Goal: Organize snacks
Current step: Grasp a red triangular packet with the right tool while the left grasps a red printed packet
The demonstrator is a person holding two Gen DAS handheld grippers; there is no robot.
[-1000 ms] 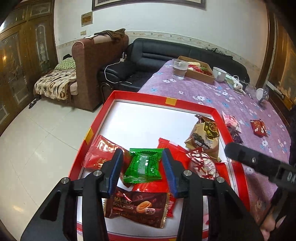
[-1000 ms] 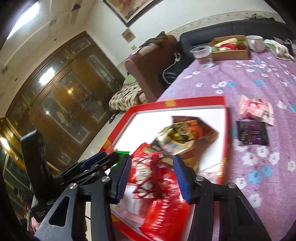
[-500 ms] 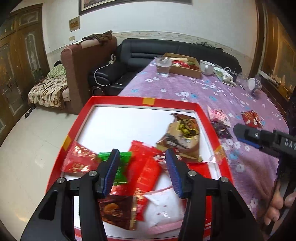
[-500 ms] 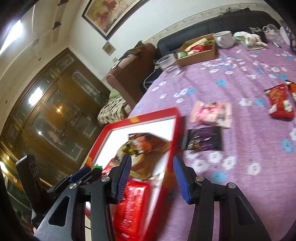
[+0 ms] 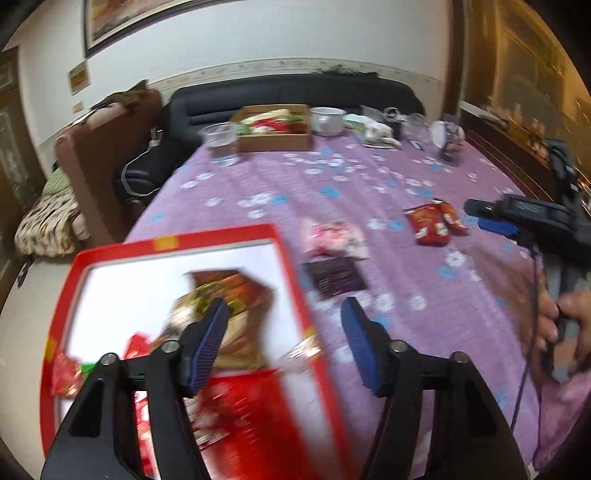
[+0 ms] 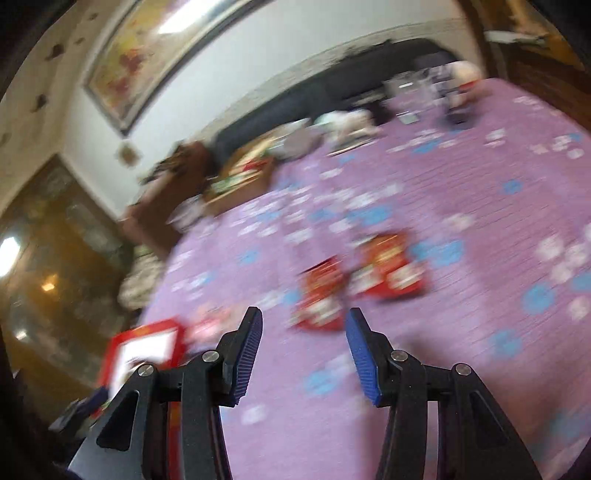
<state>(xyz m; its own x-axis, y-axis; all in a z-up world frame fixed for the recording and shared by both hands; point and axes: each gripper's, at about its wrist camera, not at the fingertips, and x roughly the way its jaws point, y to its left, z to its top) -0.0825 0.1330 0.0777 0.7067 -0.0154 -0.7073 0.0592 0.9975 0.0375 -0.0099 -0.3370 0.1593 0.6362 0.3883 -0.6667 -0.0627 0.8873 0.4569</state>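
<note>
Left hand-held gripper tilts down over the red tray's rim — jaws opening, empty.

wall white | sofa black | armchair brown | floor pale

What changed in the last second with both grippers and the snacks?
Both grippers swung from the red tray toward the loose packets on the purple cloth. The left gripper is opening, empty; the right gripper, empty, faces the red packets. Snacks unmoved.
</note>
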